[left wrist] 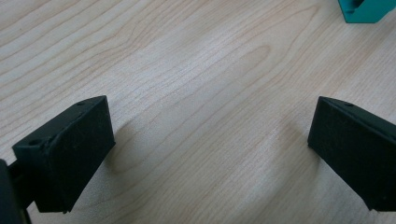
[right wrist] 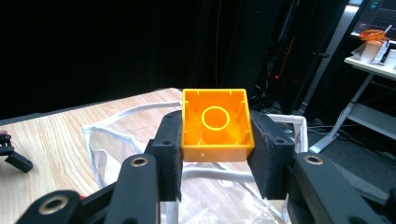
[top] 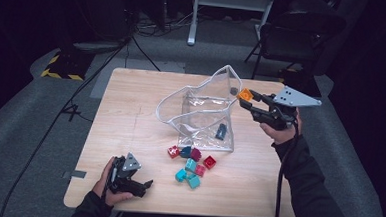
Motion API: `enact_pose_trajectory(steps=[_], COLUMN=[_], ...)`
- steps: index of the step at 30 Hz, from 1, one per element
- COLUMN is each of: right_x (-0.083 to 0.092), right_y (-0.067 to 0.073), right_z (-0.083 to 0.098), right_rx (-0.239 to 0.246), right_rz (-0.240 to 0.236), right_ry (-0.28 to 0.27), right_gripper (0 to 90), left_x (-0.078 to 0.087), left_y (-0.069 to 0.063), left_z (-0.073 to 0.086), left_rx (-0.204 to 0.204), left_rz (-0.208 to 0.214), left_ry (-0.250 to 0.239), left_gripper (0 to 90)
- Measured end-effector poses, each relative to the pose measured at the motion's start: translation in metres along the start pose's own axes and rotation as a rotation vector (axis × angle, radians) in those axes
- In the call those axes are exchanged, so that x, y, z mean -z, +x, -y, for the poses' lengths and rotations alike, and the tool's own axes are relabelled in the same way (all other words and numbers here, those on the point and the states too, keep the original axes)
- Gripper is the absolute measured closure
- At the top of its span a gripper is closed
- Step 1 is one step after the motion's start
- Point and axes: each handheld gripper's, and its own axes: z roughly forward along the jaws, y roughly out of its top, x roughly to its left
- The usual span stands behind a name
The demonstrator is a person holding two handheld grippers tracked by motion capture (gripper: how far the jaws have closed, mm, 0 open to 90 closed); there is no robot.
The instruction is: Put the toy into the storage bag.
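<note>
The orange plastic block, clamped in the right gripper, is best centred above the clear plastic bag's mouth before release; the left gripper is held open.

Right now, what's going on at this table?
A person is loading toy blocks into a clear plastic bag. The right gripper is shut on an orange block, held up at the bag's open rim. The left gripper rests open on the wooden table, holding nothing. A cluster of red, teal and magenta blocks waits beside the bag.
</note>
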Motion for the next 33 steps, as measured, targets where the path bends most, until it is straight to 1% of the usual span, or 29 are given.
enact_pose_trajectory(steps=[8, 14, 17, 21, 23, 26, 27, 30, 33], right_x=[-0.017, -0.026, -0.034, -0.04, -0.044, -0.048, -0.051, -0.054, -0.058], right_y=[0.002, 0.005, 0.007, 0.006, 0.004, 0.004, 0.003, 0.003, 0.003], right_z=[-0.008, -0.009, -0.008, -0.009, -0.01, -0.009, -0.01, -0.01, -0.01], right_rx=[0.005, 0.01, 0.007, 0.014, 0.003, 0.006, -0.004, -0.009, -0.003], right_rz=[-0.002, -0.003, -0.007, 0.0, 0.0, 0.007, 0.009, 0.008, 0.013], right_ry=[0.012, 0.029, 0.042, 0.054, 0.056, 0.062, 0.072, 0.088, 0.098], right_gripper=[59.4, 59.3, 59.3, 59.3, 59.3, 59.3, 59.3, 59.3, 59.3], left_x=[0.0, 0.0, 0.0, 0.0, 0.0, 0.0, 0.0, 0.0, 0.0], left_y=[0.0, 0.0, 0.0, 0.0, 0.0, 0.0, 0.0, 0.0, 0.0], left_z=[0.0, 0.0, 0.0, 0.0, 0.0, 0.0, 0.0, 0.0, 0.0], left_rx=[0.0, 0.0, 0.0, 0.0, 0.0, 0.0, 0.0, 0.0, 0.0], left_rz=[0.0, 0.0, 0.0, 0.0, 0.001, 0.001, 0.001, 0.001, 0.001], left_ry=[0.0, 0.0, 0.0, 0.0, 0.001, 0.001, 0.001, 0.001, 0.001], left_gripper=[0.6, 0.6, 0.6, 0.6, 0.6, 0.6, 0.6, 0.6, 0.6])
